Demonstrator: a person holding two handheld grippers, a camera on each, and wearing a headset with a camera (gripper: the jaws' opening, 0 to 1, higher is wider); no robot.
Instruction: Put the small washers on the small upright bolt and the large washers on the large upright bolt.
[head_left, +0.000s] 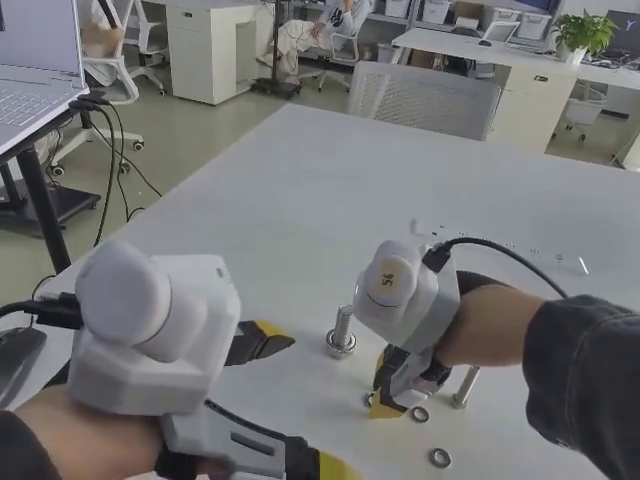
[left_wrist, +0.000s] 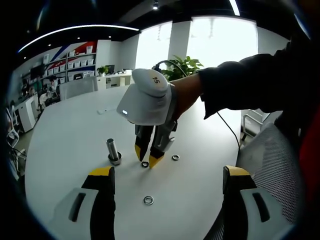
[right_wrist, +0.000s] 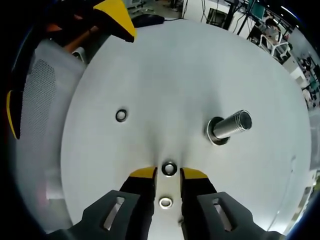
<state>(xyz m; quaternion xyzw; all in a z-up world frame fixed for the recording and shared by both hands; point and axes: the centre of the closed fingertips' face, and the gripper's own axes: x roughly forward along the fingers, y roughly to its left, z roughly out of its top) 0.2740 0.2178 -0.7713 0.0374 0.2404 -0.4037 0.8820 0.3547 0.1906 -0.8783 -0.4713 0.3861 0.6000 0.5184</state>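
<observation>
Right gripper (right_wrist: 169, 176) jaws apart, straddling a small silver steel washer (right_wrist: 169, 168) near the large upright threaded steel bolt (right_wrist: 230, 126). You've three washers loose to place.

The right claw (right_wrist: 169, 173) points steeply down, its jaws only a narrow gap apart. The right hand (head_left: 490, 325) grips it from behind, in a dark sleeve (head_left: 585, 370). The left claw (left_wrist: 167, 172) lies nearly level, with its jaws spread wide.
</observation>
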